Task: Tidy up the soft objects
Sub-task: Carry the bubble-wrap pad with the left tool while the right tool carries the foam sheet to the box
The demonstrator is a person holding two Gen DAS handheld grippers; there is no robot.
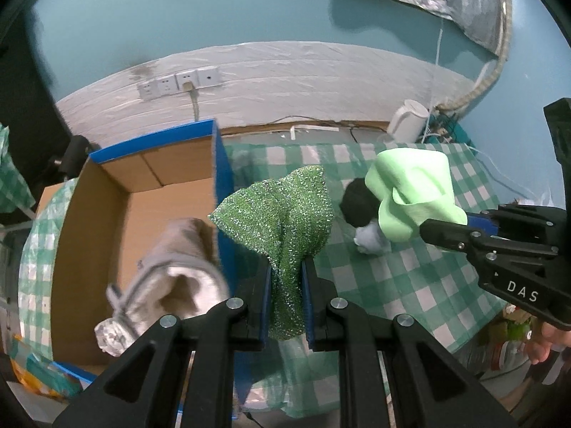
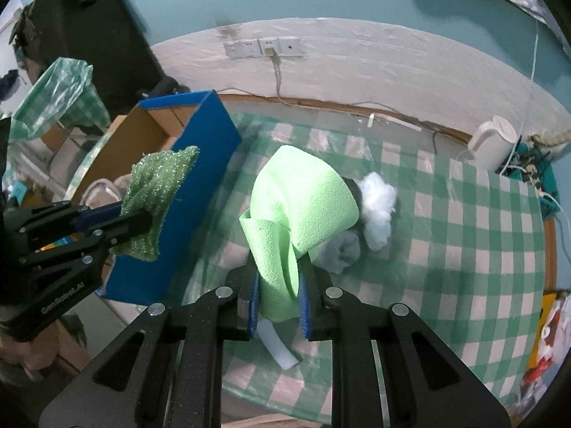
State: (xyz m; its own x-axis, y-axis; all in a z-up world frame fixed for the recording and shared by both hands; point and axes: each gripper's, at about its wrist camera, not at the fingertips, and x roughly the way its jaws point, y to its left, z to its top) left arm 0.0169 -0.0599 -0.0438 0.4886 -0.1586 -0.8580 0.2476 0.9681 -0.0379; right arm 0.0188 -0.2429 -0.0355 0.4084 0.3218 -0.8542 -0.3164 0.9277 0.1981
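My left gripper (image 1: pixel 285 267) is shut on a sparkly dark green scouring cloth (image 1: pixel 282 214) and holds it in the air beside the right wall of an open blue cardboard box (image 1: pixel 219 164). A grey-beige towel (image 1: pixel 178 267) lies inside the box. My right gripper (image 2: pixel 278 281) is shut on a light green cloth (image 2: pixel 299 207), lifted above the checked table. In the left wrist view the right gripper (image 1: pixel 442 228) holds that cloth (image 1: pixel 414 192) at right. In the right wrist view the left gripper (image 2: pixel 135 224) with the scouring cloth (image 2: pixel 157 192) hangs over the box (image 2: pixel 200 164).
On the green-white checked tablecloth (image 2: pixel 446 249) lie a white fluffy wad (image 2: pixel 378 203), a grey rolled cloth (image 2: pixel 339 249), a black soft item (image 1: pixel 357 203) and a white strip (image 2: pixel 278 346). A white kettle (image 2: pixel 496 142) and cables stand at the far right. Wall sockets (image 1: pixel 178 82) are behind.
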